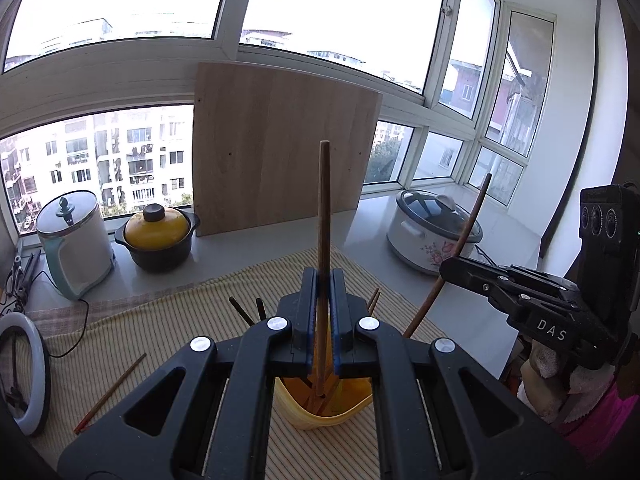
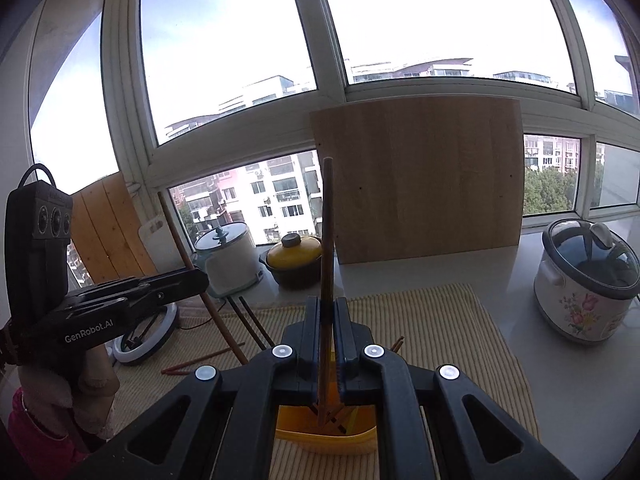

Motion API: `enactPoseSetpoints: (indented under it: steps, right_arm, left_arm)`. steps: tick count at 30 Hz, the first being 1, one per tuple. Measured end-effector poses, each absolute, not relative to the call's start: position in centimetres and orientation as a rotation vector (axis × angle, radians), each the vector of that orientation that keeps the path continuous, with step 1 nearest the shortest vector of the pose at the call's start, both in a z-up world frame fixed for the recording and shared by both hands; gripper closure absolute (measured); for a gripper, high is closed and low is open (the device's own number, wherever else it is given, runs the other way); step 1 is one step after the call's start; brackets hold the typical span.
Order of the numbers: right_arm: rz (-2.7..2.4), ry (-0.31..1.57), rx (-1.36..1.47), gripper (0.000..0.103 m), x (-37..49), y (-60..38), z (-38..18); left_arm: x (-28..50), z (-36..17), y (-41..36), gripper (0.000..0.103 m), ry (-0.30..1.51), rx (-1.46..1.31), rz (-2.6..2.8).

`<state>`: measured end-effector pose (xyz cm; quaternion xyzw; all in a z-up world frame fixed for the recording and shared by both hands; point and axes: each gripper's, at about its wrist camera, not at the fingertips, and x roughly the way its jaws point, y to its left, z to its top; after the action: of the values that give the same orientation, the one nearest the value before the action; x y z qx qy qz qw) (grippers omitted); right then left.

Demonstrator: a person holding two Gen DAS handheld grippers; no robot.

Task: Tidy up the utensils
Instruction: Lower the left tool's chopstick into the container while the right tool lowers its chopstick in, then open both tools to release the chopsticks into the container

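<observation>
My left gripper [image 1: 324, 280] is shut on a brown wooden chopstick [image 1: 323, 216] held upright, its lower end inside a yellow utensil holder [image 1: 320, 412] below the jaws. My right gripper [image 2: 328, 310] is shut on another brown chopstick [image 2: 327, 232], also upright with its tip in the same yellow holder [image 2: 326, 436]. Each gripper shows in the other's view, the right one [image 1: 448, 268] at the right with its chopstick [image 1: 460, 240], the left one [image 2: 200, 276] at the left with its chopstick [image 2: 188, 264]. Loose chopsticks lie on the striped mat [image 1: 160, 340]: a red-tipped one [image 1: 110, 394] and dark ones [image 1: 242, 312].
A wooden board [image 1: 280, 160] leans on the window. A white kettle [image 1: 76, 240], a yellow-lidded black pot [image 1: 158, 236] and a flowered rice cooker [image 1: 432, 232] stand on the counter. A ring light [image 1: 24, 376] lies at the left.
</observation>
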<state>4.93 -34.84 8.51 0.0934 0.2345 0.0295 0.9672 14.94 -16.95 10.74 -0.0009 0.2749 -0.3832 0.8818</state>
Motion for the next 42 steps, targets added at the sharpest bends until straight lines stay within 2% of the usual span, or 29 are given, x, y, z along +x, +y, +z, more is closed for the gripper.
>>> enactPoseSetpoints:
  steps: [15, 31, 32, 35, 42]
  right_arm:
    - [0.026, 0.519, 0.161, 0.099, 5.6, -35.3, 6.0]
    - [0.041, 0.592, 0.16, 0.098, 5.1, -34.3, 3.3]
    - [0.038, 0.598, 0.161, 0.096, 5.0, -34.3, 3.1]
    - [0.036, 0.608, 0.169, 0.082, 4.8, -34.2, 2.9]
    - [0.033, 0.61, 0.154, 0.075, 4.3, -33.5, 2.9]
  left_arm:
    - [15.9, 7.2, -20.2, 0.099, 0.617, 0.031, -0.766]
    - [14.7, 6.8, -20.1, 0.099, 0.583, 0.083, -0.743]
    - [14.6, 6.7, -20.0, 0.099, 0.584, 0.081, -0.746]
    - [14.5, 6.7, -19.7, 0.099, 0.58, 0.079, -0.749]
    - [14.0, 6.6, -18.1, 0.099, 0.574, 0.066, -0.752]
